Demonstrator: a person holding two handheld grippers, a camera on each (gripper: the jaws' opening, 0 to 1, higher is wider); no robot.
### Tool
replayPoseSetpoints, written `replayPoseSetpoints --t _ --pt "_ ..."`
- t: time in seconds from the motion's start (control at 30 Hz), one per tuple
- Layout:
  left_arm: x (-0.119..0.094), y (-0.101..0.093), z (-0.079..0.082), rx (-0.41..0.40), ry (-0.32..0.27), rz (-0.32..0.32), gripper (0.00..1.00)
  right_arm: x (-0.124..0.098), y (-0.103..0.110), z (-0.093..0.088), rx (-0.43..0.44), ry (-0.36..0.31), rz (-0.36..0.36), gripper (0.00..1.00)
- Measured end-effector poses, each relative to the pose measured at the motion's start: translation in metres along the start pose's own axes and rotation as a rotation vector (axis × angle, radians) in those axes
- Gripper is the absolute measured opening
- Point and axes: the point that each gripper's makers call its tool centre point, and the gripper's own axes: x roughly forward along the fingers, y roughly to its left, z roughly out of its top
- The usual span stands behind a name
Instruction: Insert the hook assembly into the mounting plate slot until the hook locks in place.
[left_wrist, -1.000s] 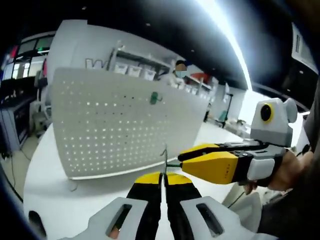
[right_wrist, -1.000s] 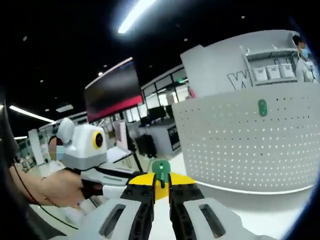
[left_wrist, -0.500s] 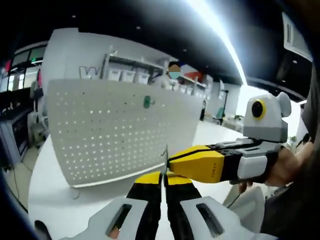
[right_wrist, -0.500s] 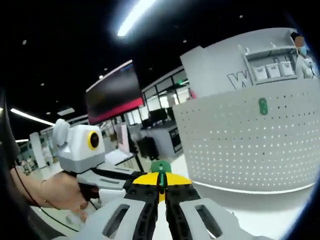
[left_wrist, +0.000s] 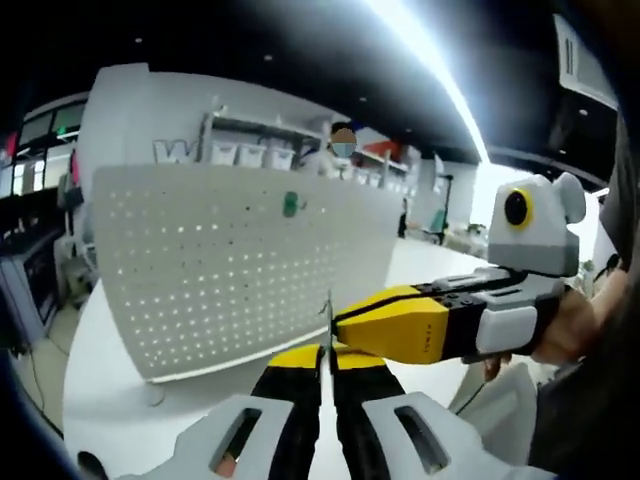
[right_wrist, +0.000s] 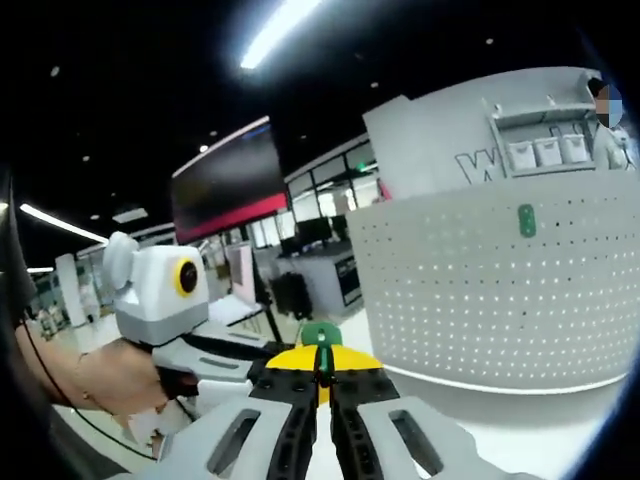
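Observation:
A white pegboard plate (left_wrist: 220, 270) stands upright on the table, and a green hook base (left_wrist: 290, 205) is mounted near its top. My left gripper (left_wrist: 326, 352) is shut on a thin metal wire hook (left_wrist: 329, 318) that sticks up from its jaws. My right gripper (left_wrist: 340, 322) comes in from the right, its yellow jaw tips meeting the wire. In the right gripper view, my right gripper (right_wrist: 322, 356) is shut on a small green hook base (right_wrist: 321, 334). The left gripper (right_wrist: 215, 355), held by a hand, meets it from the left. The pegboard (right_wrist: 500, 300) stands beyond, to the right.
The white table (left_wrist: 130, 420) runs under the board. A shelf with white bins (left_wrist: 250, 152) stands behind the board, and a person (right_wrist: 606, 135) is beside it. A dark wall screen (right_wrist: 225, 195) and desks lie far off at the left.
The right gripper has moved left until its tips reach the wire held in the left gripper. Its jaws have closed tighter on the green base. Both views shifted slightly.

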Motion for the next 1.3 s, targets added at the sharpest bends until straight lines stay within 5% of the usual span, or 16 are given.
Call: replayPoseSetpoints --t 0.13,0.23,0.4,0.57,0.7,0.87,1.13,1.3 --pt "-0.001 0.001 0.0 0.025 -0.005 -0.002 0.03 0.001 0.0 0.0 0.009 -0.001 0.002 0.0" --pt "-0.002 0.003 0.0 -0.038 -0.038 -0.017 0.04 0.002 0.001 0.0 0.012 0.002 0.007 0.0" --pt "0.0 0.003 -0.01 0.002 0.002 -0.01 0.05 0.004 -0.001 -0.001 0.013 0.002 0.009 0.0" --pt "0.007 0.003 -0.014 -0.043 0.001 0.02 0.53 0.004 -0.008 0.001 0.004 0.006 -0.002 0.0" --pt "0.007 -0.001 -0.016 -0.017 0.018 0.004 0.59 0.002 -0.016 0.003 0.0 0.003 -0.017 0.0" --pt "0.008 0.0 -0.013 -0.012 0.012 0.02 0.84 0.002 -0.028 0.006 -0.006 0.0 -0.038 0.0" --pt "0.006 0.001 -0.009 0.011 0.012 0.028 1.0 0.003 -0.049 0.015 -0.038 -0.021 -0.091 0.0" --pt "0.005 0.003 -0.011 0.003 0.017 0.029 1.0 0.004 -0.063 0.026 -0.052 -0.046 -0.128 0.0"
